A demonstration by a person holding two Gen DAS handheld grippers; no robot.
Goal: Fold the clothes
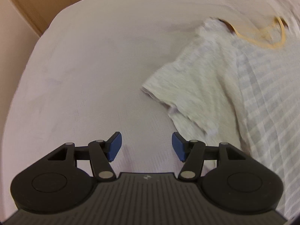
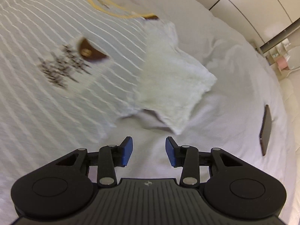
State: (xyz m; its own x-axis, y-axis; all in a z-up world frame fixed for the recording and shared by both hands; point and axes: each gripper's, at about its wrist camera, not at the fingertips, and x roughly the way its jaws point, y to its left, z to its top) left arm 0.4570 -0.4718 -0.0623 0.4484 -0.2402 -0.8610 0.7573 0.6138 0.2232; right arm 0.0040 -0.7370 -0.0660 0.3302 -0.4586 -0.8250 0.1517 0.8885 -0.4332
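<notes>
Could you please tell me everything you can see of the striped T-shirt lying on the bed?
The T-shirt lies spread face up on the white bedsheet. Its body is pale with thin light stripes; both short sleeves look plain, fuzzy off-white. The neckline is trimmed yellow, and a blurred dark print with a brown patch marks the chest. The fabric looks soft and slightly rumpled. Both the left gripper and right gripper are open, not touching it.

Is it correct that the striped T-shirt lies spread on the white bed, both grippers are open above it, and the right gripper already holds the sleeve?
Not quite. In the right wrist view the right gripper is open and empty; the sleeve lies ahead of it, untouched. The rest holds: the striped T-shirt is spread on the white bed, and the left gripper is open too.
</notes>
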